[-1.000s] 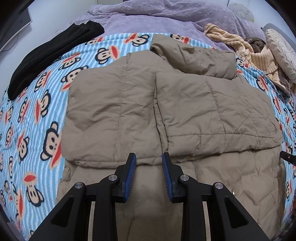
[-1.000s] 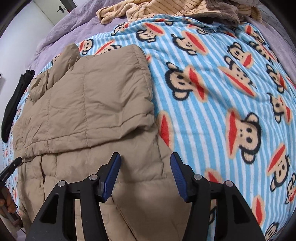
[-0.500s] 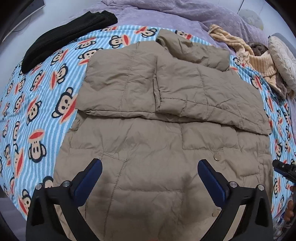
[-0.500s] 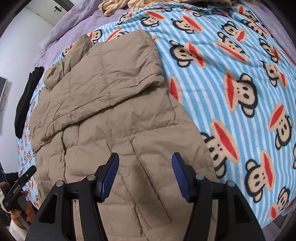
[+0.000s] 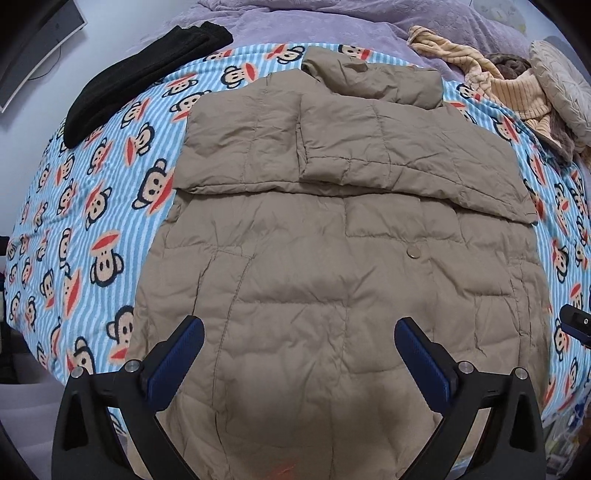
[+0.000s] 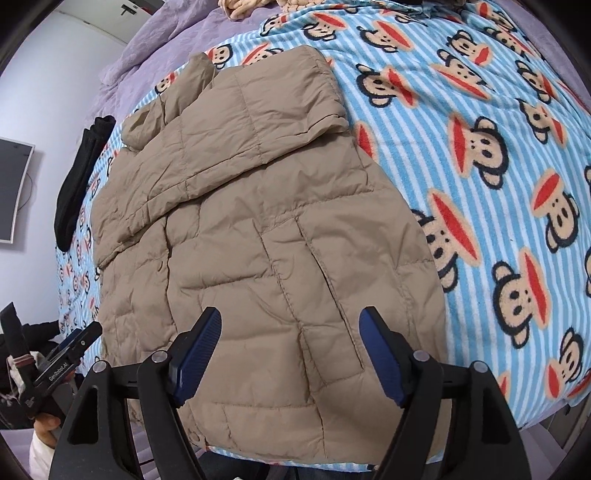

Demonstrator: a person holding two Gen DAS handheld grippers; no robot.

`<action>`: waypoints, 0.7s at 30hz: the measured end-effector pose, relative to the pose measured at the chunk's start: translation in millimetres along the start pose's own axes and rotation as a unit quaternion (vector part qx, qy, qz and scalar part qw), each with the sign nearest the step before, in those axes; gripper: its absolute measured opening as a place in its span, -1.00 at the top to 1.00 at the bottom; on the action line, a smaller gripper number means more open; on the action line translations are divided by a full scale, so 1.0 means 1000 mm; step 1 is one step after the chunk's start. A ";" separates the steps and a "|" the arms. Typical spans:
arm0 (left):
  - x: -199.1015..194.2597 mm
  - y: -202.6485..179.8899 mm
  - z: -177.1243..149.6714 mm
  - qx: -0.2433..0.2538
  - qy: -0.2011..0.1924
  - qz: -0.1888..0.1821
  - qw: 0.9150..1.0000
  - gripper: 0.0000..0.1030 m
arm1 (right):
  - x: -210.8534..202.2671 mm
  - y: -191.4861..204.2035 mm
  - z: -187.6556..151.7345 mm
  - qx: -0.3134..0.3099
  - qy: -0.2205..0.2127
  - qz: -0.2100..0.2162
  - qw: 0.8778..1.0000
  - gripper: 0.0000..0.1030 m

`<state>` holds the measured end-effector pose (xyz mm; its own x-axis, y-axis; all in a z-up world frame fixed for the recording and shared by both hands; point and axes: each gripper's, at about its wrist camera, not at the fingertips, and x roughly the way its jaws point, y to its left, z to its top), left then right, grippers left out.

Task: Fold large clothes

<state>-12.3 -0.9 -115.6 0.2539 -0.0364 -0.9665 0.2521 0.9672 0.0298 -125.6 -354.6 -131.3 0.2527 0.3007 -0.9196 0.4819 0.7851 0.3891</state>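
Centrally, a tan quilted puffer jacket [image 5: 332, 258] lies flat on a bed covered by a blue-and-white striped monkey-print blanket [image 5: 92, 206]. Both sleeves are folded across the upper body of the jacket, their lower edges forming a line across the chest, and the collar [image 5: 373, 79] lies bunched at the far end. A round snap button [image 5: 410, 252] shows on the front panel below the folded sleeves. The hem end of the jacket reaches the near edge of the bed.

Left hand-held gripper [image 5: 299, 354]: its blue-padded fingers [image 5: 177, 360] stand wide apart above the lower part of the jacket, holding nothing. Right hand-held gripper [image 6: 290, 350]: fingers likewise apart and empty, above the hem region beside a slanted pocket seam [image 6: 328, 295]. In the right wrist view the left gripper and the hand holding it [image 6: 46, 421] appear at the lower left edge, off the jacket's side.

Surroundings: a black folded garment [image 5: 140, 77] rests on the far left corner of the blanket; a purple duvet [image 5: 332, 18] lies beyond the jacket; a cream striped knit [image 5: 491, 81] and a pale cushion [image 5: 561, 85] sit at the far right. A dark curved monitor [image 6: 11, 192] hangs on the wall to the left.
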 end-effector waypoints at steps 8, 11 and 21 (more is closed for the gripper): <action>-0.007 0.006 -0.024 -0.020 0.014 0.014 1.000 -1.00 | -0.002 0.002 -0.010 0.008 0.019 0.024 1.000 -0.55; -0.009 0.011 -0.028 -0.022 0.021 0.001 1.000 -1.00 | -0.004 0.005 -0.013 0.011 0.018 0.028 0.999 -0.56; -0.009 0.037 -0.044 -0.027 0.028 -0.019 0.999 -1.00 | 0.006 0.016 -0.039 0.042 0.028 0.038 0.998 -0.74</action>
<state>-46.7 45.9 -116.8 0.1926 -0.0608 -0.9794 0.2090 0.9777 -0.0196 -148.9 -319.1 -132.1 0.2456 0.3882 -0.8882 0.5321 0.7119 0.4583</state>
